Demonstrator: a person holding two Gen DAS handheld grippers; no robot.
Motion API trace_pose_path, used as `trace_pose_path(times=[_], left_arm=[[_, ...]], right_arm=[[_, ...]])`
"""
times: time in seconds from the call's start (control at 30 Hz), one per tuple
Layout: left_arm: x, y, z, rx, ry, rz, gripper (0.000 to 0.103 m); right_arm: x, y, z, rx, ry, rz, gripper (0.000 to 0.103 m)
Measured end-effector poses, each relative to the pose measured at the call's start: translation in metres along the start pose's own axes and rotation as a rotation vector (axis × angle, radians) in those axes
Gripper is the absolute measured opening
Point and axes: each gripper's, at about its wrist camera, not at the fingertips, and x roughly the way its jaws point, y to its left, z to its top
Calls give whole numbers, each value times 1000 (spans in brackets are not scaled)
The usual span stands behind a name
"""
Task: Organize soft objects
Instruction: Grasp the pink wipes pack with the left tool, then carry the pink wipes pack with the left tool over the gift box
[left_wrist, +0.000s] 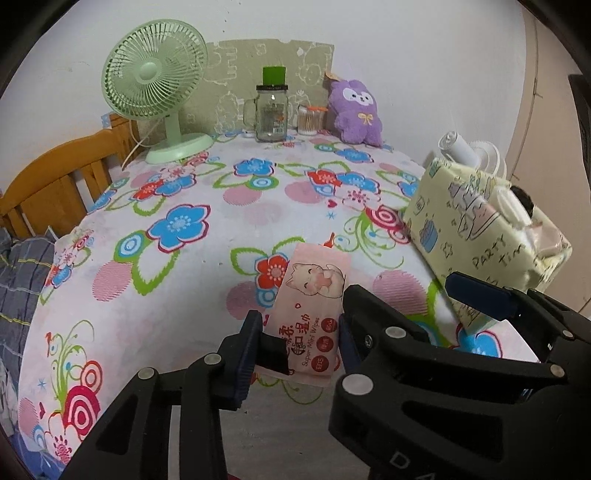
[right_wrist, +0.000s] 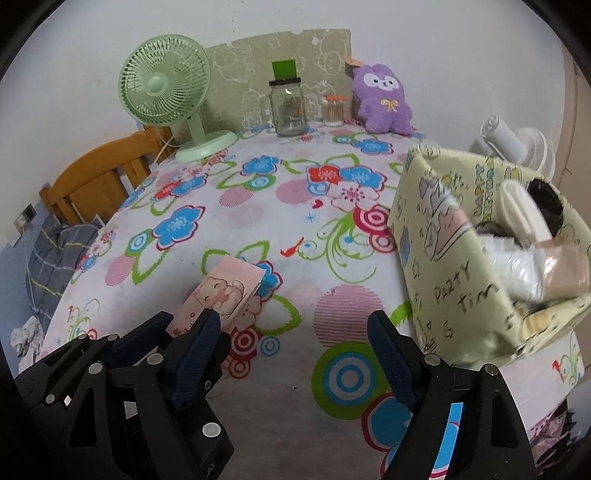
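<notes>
- Left wrist view: the left gripper (left_wrist: 301, 341) straddles the near end of a pink wet-wipes pack (left_wrist: 312, 314) lying on the flowered tablecloth (left_wrist: 207, 266); its jaws sit narrowly set at either side of the pack, and whether the pads press it I cannot tell; the right gripper (left_wrist: 480, 299) shows at 3 o'clock, one blue pad in front of the yellow party box (left_wrist: 476, 236); a purple plush toy (left_wrist: 356, 112) leans at the wall at 12 o'clock, beside a glass jar (left_wrist: 271, 112) and a green fan (left_wrist: 159, 88).
- Right wrist view: the right gripper (right_wrist: 295, 354) hangs over bare cloth, jaws wide apart and holding nothing; the pack (right_wrist: 225, 295) lies at 9 o'clock of it, part hidden behind the left finger (right_wrist: 195, 350); the box (right_wrist: 465, 258) stands at 2 o'clock, open-topped, with a white bundle (right_wrist: 517, 266) inside.
</notes>
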Motion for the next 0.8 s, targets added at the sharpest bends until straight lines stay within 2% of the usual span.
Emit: trace_pose_path(times=[0.8], left_arm=[[-54, -25, 38, -8, -120, 41, 42]], right_arm=[[-62, -11, 40, -22, -114, 33, 85]])
